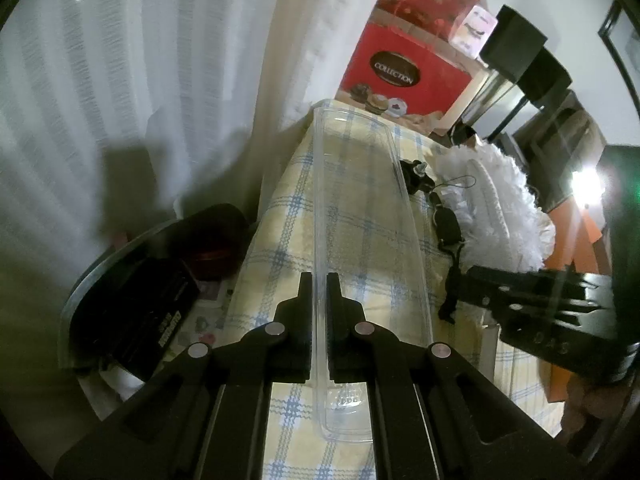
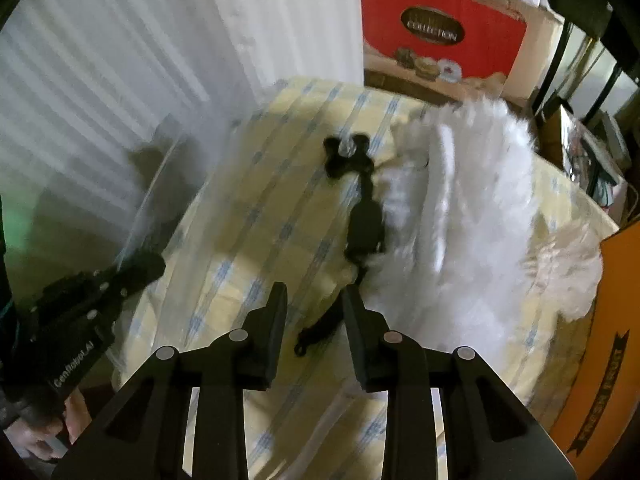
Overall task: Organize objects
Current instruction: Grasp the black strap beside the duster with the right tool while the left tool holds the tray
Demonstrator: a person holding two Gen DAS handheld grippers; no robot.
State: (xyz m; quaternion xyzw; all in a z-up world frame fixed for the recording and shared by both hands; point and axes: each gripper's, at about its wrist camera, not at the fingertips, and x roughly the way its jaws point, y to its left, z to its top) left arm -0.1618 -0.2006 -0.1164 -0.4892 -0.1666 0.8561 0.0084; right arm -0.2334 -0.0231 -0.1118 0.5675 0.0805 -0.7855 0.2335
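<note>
Clear tray (image 1: 360, 208): long, transparent, on the checked cloth (image 1: 280, 216); its near wall pinched in the left gripper (image 1: 319, 280).
White duster (image 2: 472, 208): fluffy, right of the strap.
Black strap (image 2: 362, 228): just ahead of the right gripper (image 2: 314, 292), whose jaws stand partly apart, its tail end between them, unpinched.

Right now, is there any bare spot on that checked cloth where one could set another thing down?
Yes: the checked cloth is bare between the clear plastic tray, which the left gripper clamps by its wall, and the black strap. It is crowded where the strap lies against the white fluffy duster, with the right gripper over the strap's tail.
</note>
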